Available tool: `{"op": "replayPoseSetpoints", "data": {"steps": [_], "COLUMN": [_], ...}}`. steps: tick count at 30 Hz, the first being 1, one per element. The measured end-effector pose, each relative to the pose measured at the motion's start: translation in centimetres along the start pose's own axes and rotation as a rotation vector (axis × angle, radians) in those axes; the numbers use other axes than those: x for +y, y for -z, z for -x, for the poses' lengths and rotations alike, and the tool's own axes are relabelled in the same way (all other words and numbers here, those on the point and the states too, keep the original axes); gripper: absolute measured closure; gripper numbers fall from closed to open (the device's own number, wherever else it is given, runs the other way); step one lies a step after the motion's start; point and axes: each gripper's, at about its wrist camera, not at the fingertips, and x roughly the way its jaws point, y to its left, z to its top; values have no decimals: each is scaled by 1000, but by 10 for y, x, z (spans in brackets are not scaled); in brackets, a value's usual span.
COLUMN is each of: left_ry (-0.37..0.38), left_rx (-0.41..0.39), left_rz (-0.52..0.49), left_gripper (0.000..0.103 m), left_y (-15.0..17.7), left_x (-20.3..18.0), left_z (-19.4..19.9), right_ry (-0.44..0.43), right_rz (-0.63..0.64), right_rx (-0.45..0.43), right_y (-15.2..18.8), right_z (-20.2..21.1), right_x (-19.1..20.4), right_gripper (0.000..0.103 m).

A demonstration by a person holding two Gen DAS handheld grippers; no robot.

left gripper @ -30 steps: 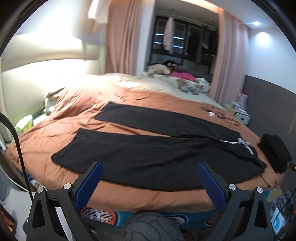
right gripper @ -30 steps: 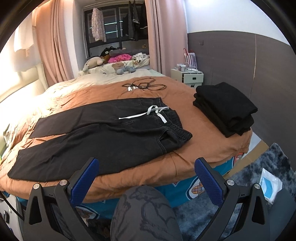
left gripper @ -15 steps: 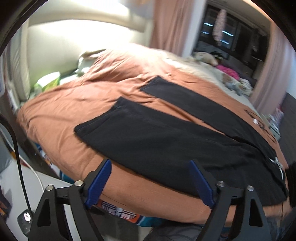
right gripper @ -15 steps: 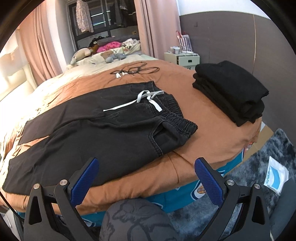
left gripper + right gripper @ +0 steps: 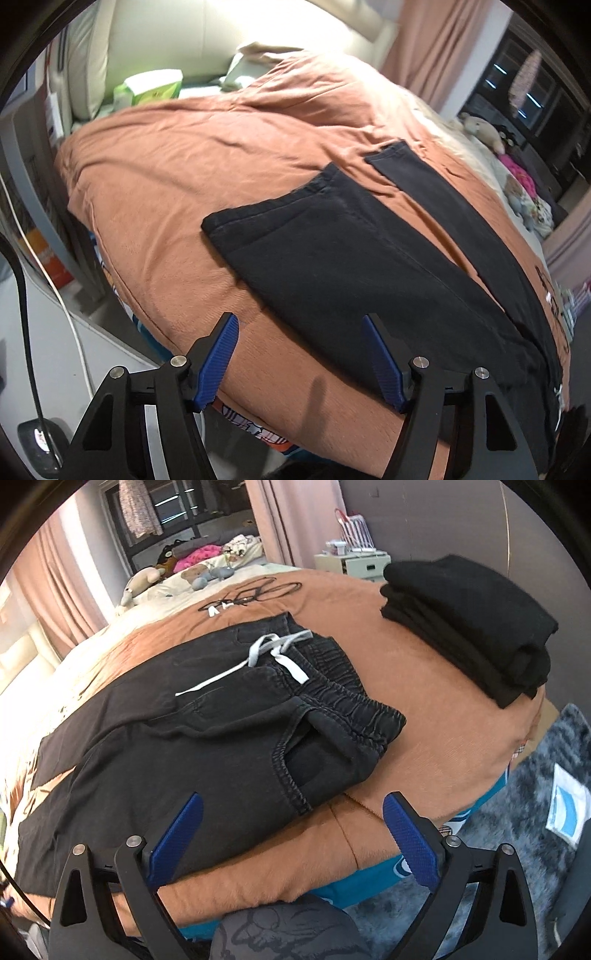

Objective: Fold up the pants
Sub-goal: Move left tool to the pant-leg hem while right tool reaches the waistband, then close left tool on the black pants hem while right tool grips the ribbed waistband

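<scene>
The black pants [image 5: 351, 258] lie spread flat on the orange bedspread [image 5: 166, 177] of the bed, legs apart, waistband with its white drawstring [image 5: 273, 657] toward my right. My left gripper [image 5: 299, 354] hangs over the near leg's edge, its jaws closing with nothing between them. My right gripper [image 5: 291, 830] stands wide and empty above the near hip, beside a stack of folded black clothes [image 5: 469, 624].

Black drawstring pants [image 5: 207, 746] are lying flat and unfolded across the orange bedspread [image 5: 177, 177], legs spreading apart, elastic waistband [image 5: 354, 709] wrinkling near the bed's edge, white drawstring [image 5: 280, 657] trailing loose.
</scene>
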Motion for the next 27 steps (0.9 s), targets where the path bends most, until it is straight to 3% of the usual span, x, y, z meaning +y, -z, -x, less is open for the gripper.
{"op": "replayPoseSetpoints", "data": {"steps": [4, 10, 14, 17, 22, 27], "left_ry": [7, 24, 5, -18, -33, -23], "left_rx": [34, 81, 90, 80, 68, 48], "left_rz": [52, 142, 174, 169, 193, 202], "left_gripper": [41, 49, 52, 61, 90, 96], "left_y": [-6, -14, -19, -24, -35, -43], "left_x": [7, 18, 24, 24, 29, 26], "left_z": [-15, -38, -48, -54, -64, -65], "right_ry": [-42, -107, -126, -132, -164, -189], "right_rz": [-42, -114, -174, -200, -271, -323], "right_rx": [27, 97, 132, 150, 168, 147], "right_y": [-8, -16, -17, -15, -11, -12], "right_z": [-12, -34, -45, -49, -50, -50], "right_x": [-13, -30, -47, -55, -75, -91], "right_gripper": [6, 22, 23, 28, 32, 39]}}
